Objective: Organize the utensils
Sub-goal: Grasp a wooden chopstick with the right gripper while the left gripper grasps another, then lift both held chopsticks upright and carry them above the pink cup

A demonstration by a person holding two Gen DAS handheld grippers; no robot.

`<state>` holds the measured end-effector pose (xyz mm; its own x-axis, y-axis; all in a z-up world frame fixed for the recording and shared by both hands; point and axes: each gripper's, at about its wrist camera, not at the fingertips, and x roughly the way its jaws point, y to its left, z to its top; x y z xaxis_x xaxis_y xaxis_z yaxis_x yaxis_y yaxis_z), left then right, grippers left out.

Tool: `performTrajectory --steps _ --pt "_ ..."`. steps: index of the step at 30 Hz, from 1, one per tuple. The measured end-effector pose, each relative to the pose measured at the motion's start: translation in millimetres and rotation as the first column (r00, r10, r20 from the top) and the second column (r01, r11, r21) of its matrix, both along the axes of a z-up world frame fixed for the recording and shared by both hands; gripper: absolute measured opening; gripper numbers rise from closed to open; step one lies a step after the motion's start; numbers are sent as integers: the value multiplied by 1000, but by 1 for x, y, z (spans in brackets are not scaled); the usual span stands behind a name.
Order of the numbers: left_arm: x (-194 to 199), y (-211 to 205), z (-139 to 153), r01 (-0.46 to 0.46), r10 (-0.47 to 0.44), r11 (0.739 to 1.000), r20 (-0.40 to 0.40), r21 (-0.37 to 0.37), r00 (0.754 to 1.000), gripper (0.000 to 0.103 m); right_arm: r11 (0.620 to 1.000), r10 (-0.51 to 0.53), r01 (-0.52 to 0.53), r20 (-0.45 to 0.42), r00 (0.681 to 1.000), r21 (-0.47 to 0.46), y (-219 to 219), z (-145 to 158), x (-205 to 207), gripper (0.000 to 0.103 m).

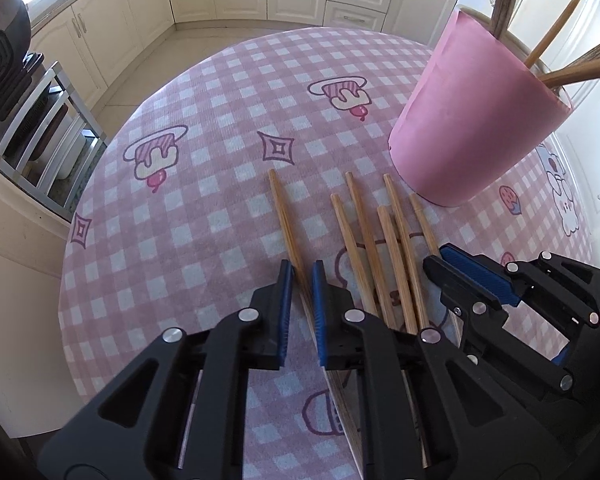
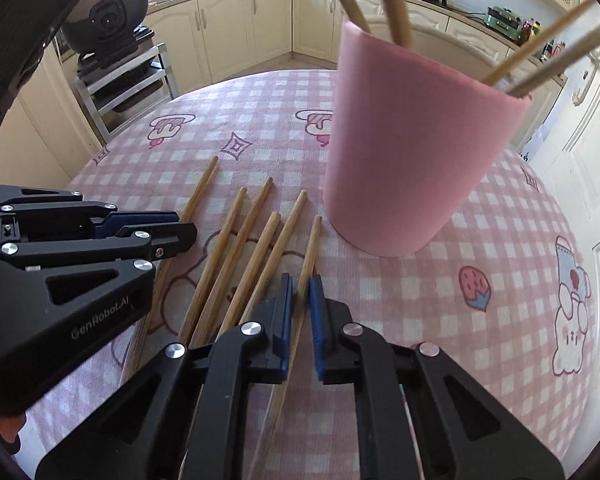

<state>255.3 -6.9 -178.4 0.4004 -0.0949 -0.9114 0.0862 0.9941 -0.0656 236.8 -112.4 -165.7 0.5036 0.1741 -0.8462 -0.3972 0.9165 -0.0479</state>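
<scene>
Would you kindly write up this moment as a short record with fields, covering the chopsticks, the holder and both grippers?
surface: table with pink checked cloth
holder: pink cup, upright, several chopsticks already standing in it
loose chopsticks: six lying on the cloth in front of the cup
left gripper: shut on the leftmost chopstick, which lies apart from the rest
right gripper: shut on the rightmost chopstick, the one nearest the cup
middle four chopsticks: bunched together, untouched
lifted yet: cannot tell
</scene>
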Motion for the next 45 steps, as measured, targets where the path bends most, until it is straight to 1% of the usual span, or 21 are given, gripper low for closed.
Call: performTrajectory --steps 3,6,8,12,18,24,27,30,35,39,45 --pt "0 5 0 -11 11 999 -5 -37 1000 9 1000 -6 6 3 1000 14 -2 -1 0 5" --pt "-4 13 2 -12 8 992 -30 -123 1000 6 997 -13 14 -10 1000 71 -4 0 -2 5" --pt "-9 15 6 -8 6 992 -11 -129 1000 6 992 -19 21 -17 1000 126 -11 5 -5 5" --pt "-21 17 20 0 4 989 25 -147 1000 6 980 -13 15 -10 1000 200 -21 23 -16 5" --pt "-43 18 56 26 -6 985 116 -173 993 6 958 -10 -7 57 998 287 -38 58 -41 5" --pt "-72 14 98 57 -12 979 225 -195 974 6 944 -29 -24 156 987 329 -54 92 -67 5" --pt "-84 11 115 72 -14 976 268 -208 963 6 934 -45 -30 201 979 355 -62 108 -80 5" --pt "-91 13 129 83 -15 974 306 -213 952 6 932 -62 -32 247 967 361 -70 121 -89 5" --pt "-105 18 149 68 27 967 367 -244 930 6 934 -87 -27 301 950 355 -73 135 -89 5" --pt "-109 16 160 78 27 966 396 -246 918 6 934 -108 -23 342 933 357 -79 146 -96 5" --pt "-111 15 172 94 35 957 429 -275 903 6 932 -125 -26 390 912 361 -85 156 -100 5"
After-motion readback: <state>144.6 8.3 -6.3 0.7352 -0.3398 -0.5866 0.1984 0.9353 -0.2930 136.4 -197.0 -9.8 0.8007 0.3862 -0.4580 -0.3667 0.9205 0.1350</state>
